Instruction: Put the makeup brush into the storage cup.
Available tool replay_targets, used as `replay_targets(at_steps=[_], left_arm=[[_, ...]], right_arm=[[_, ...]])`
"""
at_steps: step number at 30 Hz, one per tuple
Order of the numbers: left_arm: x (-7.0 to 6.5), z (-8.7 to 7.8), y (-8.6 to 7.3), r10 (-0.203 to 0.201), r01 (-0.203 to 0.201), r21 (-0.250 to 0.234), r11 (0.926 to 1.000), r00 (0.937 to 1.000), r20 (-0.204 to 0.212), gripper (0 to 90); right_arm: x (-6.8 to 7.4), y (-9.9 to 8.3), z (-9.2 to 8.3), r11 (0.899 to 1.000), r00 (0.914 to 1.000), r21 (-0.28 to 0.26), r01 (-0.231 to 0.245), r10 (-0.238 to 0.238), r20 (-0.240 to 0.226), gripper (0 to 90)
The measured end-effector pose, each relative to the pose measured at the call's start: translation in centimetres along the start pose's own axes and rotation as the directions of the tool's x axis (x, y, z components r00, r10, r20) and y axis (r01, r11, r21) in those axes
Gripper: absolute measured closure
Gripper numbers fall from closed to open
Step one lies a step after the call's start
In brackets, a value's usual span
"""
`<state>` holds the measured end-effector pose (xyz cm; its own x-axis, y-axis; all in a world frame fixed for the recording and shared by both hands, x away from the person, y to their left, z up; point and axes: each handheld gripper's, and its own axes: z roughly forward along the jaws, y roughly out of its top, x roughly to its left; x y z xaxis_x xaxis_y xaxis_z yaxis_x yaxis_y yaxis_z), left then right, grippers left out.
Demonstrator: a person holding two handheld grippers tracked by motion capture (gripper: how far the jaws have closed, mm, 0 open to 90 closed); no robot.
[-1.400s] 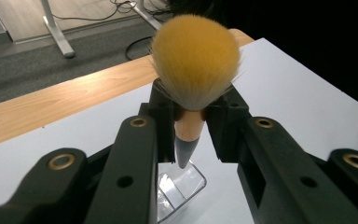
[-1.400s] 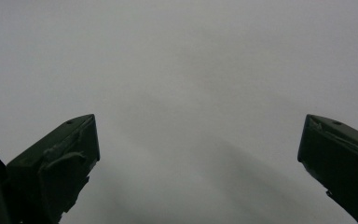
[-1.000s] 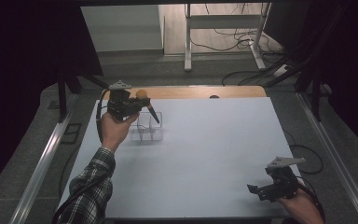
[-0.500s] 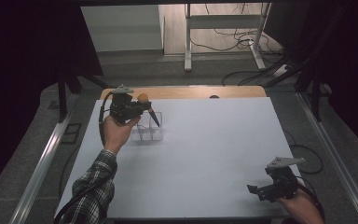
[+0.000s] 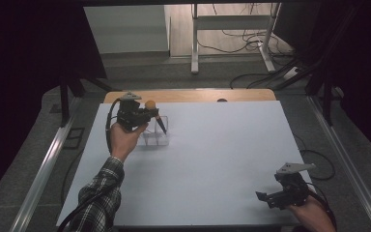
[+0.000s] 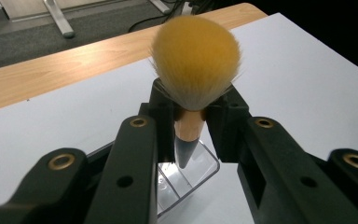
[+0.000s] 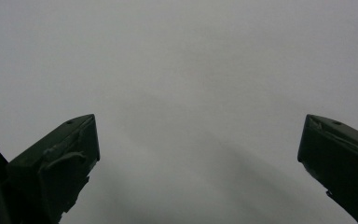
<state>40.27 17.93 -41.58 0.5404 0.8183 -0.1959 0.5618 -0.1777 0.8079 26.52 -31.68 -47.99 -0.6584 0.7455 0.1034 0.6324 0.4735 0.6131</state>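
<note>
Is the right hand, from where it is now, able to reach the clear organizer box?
Probably not without a long move. The right tongs sit open at the near right corner of the table; the clear organizer box stands far across, and the left tongs hold a brush over it.

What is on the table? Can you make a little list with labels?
left gripper: shut on the brush
brush: fluffy orange head up, dark pointed handle down, above the clear box
clear box: on the white table, far left part
right gripper: open, holding nothing, near right edge
table: white top, wooden strip at the far edge
</note>
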Motion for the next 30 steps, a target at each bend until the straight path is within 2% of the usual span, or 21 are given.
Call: replay_targets(at_steps=[30], left_arm=[[0.1, 2.1, -1.8, -0.014, 0.014, 0.03, 0.9994, 0.9998, -0.012, 73.5]], right_arm=[[0.1, 0.0, 0.2, 1.0, 0.9999, 0.017, 0.013, -0.013, -0.003, 0.0]])
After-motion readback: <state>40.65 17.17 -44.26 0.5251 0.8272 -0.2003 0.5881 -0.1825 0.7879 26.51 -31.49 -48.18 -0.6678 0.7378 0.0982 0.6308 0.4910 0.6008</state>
